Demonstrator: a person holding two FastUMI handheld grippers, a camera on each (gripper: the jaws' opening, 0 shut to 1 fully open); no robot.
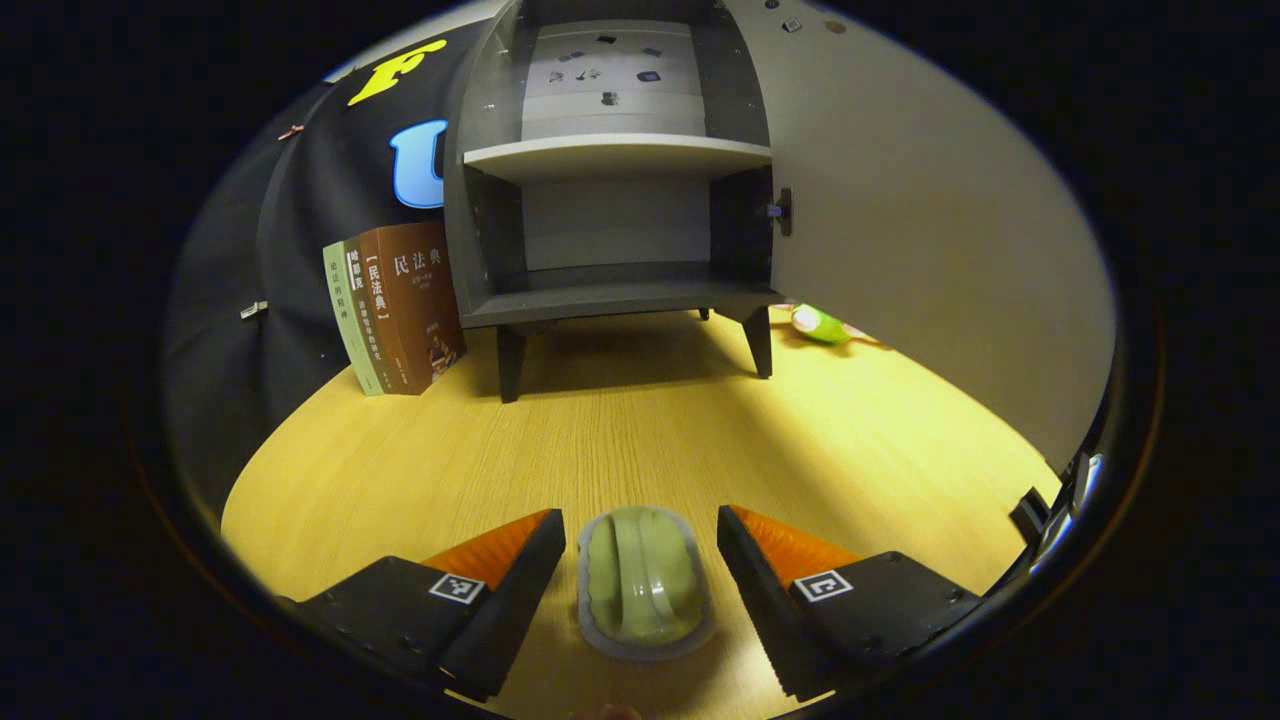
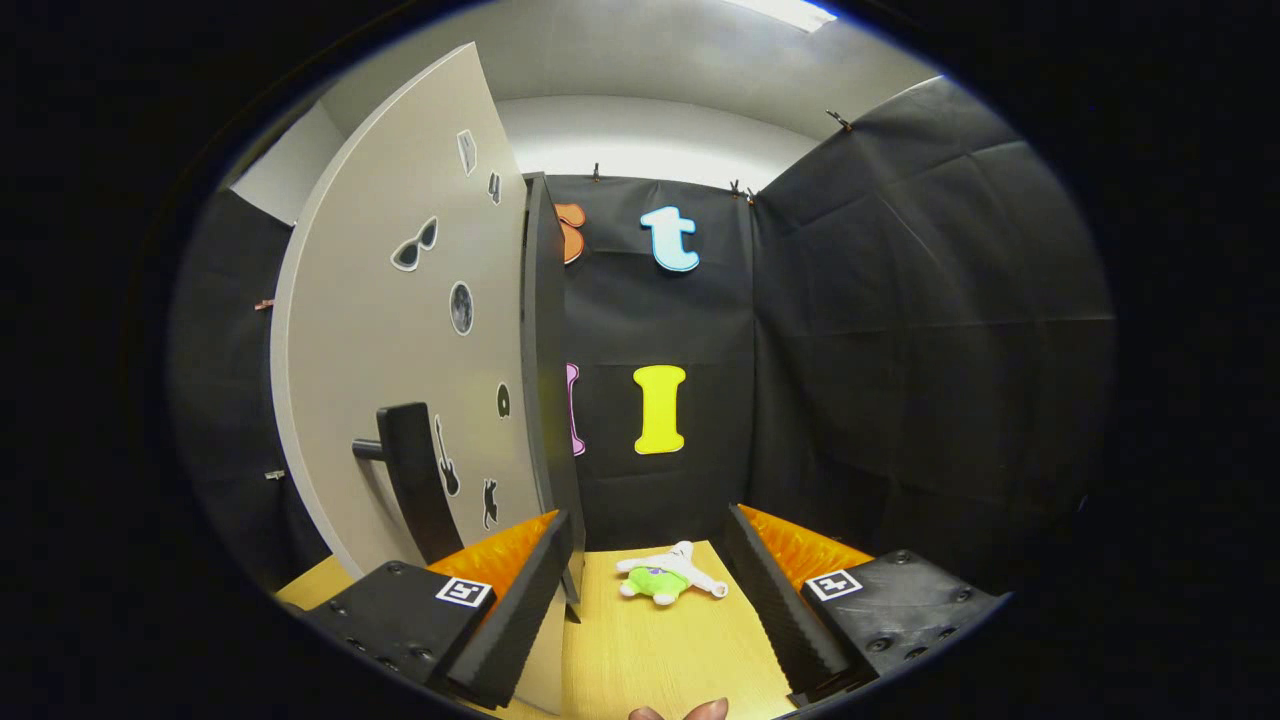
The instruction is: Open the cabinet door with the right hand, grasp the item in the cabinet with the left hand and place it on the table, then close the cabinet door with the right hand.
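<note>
now the green item lies on the table, dead centre between our left gripper fingers, which stand apart with a gap on either side, so nothing grips it; its long axis runs straight away from the claw toward the cabinet, whose shelves look bare. we judge the placing done and the door next. in the right gripper view, the cabinet door stands wide open, its edge facing us, its handle just left of and beyond our right gripper, fingers apart and holding nothing. that hand is nearer. a plush toy lies on the table beyond it.
</note>
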